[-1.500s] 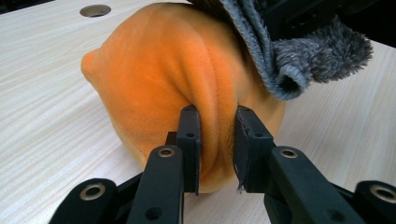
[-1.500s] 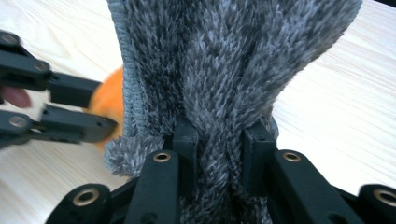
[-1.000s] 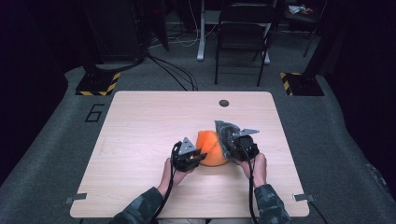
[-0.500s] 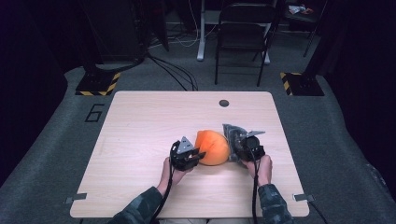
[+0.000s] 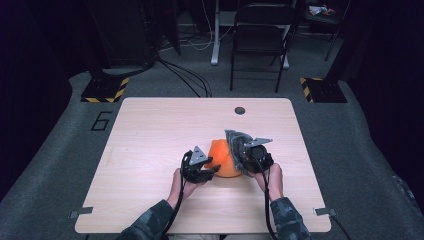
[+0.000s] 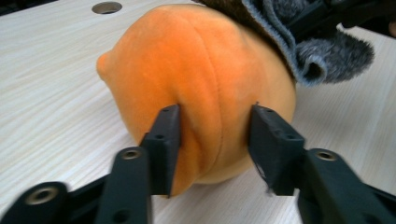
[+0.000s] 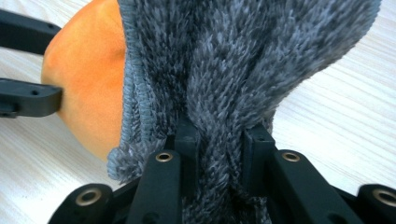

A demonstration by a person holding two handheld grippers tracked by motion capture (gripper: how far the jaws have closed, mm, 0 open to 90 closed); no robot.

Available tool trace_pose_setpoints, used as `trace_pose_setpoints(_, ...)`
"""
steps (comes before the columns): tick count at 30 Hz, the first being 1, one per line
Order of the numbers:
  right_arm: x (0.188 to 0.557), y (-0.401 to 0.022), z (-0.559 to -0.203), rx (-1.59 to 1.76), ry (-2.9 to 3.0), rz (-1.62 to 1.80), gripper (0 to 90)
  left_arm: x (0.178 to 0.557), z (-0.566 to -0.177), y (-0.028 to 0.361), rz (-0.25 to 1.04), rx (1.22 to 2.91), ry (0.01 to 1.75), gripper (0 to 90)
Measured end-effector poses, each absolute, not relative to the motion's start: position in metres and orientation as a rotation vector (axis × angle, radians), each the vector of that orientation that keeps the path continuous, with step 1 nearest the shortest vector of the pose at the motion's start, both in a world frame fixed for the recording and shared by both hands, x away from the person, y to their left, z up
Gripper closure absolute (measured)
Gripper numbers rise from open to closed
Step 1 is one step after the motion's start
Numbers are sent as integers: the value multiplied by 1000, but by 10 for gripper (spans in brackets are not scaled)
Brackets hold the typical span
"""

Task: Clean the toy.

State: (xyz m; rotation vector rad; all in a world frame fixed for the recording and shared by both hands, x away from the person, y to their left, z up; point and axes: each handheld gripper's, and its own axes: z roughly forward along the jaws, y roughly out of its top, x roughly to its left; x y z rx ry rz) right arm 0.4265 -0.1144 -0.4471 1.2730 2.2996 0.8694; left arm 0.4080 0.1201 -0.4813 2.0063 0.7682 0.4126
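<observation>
Floor digit "6" (image 5: 101, 120) left of table (image 5: 150, 130)

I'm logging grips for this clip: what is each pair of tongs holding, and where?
The right tongs pinch a bunched fold of the grey fuzzy cloth. The left tongs, just opened, straddle the orange plush, gripping nothing.

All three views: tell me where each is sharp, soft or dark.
High view: the table is evenly lit, the room around it dark, the whole picture slightly soft. Left gripper view: the orange plush is sharp, the near jaws blurred. Right gripper view: the grey cloth shows crisp fibres, the jaw bases at the bottom soft.
</observation>
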Motion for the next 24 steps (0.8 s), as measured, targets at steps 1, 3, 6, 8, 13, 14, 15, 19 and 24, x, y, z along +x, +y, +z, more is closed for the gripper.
trace_pose_setpoints(1,427,-115,-448,1273,2296,873,722,407,-482,119,435,2021,764,460)
trace_pose_setpoints(3,428,-116,-450,1290,2292,887,721,407,-486,116,467,2054,763,398)
trace_pose_setpoints(6,429,-118,-451,1289,2291,903,715,406,-493,114,488,2056,754,451)
trace_pose_setpoints(8,429,-118,-453,1293,2284,907,707,406,-495,114,479,2042,758,553)
trace_pose_setpoints(13,429,-120,-458,1296,2268,906,695,405,-496,111,495,2024,749,686)
trace_pose_setpoints(14,428,-120,-458,1305,2260,907,699,404,-495,111,502,2016,750,695)
trace_pose_setpoints(15,429,-121,-457,1295,2259,910,707,404,-494,111,493,2013,749,709)
trace_pose_setpoints(19,428,-125,-447,1311,2222,950,723,404,-485,115,459,1977,771,740)
trace_pose_setpoints(24,420,-124,-422,1276,2196,1063,721,403,-478,116,408,1936,802,747)
